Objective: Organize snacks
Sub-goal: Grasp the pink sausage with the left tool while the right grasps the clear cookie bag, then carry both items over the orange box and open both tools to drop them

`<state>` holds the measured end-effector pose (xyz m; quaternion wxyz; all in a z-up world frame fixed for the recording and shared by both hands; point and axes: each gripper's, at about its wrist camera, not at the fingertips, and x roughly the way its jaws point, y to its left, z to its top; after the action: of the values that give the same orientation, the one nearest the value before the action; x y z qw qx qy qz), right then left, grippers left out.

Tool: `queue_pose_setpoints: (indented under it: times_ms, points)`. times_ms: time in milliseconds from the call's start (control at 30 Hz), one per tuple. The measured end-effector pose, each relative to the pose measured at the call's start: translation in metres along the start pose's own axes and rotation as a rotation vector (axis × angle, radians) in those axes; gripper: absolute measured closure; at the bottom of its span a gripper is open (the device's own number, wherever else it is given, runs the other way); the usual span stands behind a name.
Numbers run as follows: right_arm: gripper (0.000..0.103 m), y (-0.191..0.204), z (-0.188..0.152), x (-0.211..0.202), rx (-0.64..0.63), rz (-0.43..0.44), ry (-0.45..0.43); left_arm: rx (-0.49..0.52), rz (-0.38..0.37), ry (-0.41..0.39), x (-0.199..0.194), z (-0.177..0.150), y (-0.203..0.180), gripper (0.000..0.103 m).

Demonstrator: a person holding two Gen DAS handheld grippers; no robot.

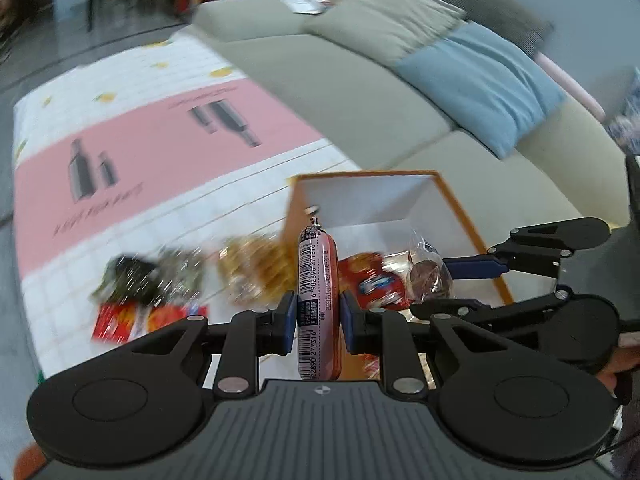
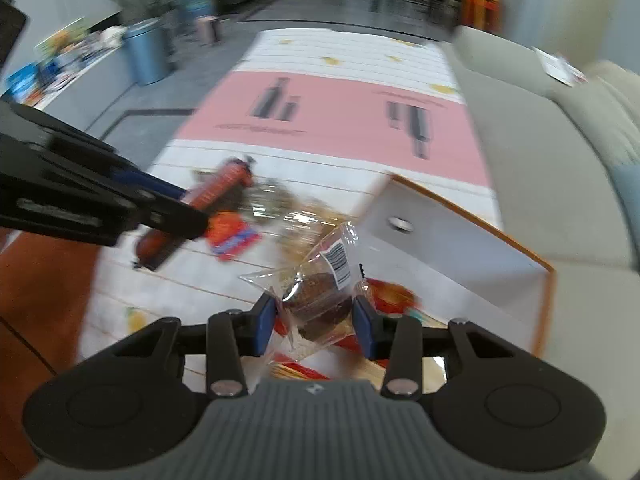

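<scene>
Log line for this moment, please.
left gripper: shut on sausage | right gripper: holding wrapped cake | box: open, snacks inside

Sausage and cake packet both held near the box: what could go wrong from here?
1. The left gripper pinches the sausage near its middle; the slick casing may slide out.
2. The right gripper holds the cake packet by loose, crinkly film, which may slip.
3. Both grippers crowd the box opening, so they could knock each other.
</scene>
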<state>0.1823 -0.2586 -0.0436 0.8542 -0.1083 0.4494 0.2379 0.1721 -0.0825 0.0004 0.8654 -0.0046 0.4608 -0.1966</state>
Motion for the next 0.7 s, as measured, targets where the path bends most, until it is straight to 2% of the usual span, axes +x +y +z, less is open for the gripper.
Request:
queue_pose_setpoints:
  times_ms: [167,300,500,700]
  points:
    - [0.062,-0.042,-0.013,0.002,0.099,-0.039,0.007,0.099,0.004,0.037,0.033,0.023,-0.033,0.078]
    - [0.062,-0.06,-0.017,0.01,0.128,-0.055,0.011,0.158,0.021,0.078,0.06,0.035,-0.049,0.078]
    - [0.062,-0.083,-0.019,0.023,0.152,-0.071,0.026,0.199,0.067,0.135,0.103,0.05,-0.054,0.078]
    - [0.062,-0.098,-0.011,0.051,0.191,-0.062,0.04,0.257,0.107,0.153,0.131,0.06,-0.056,0.078]
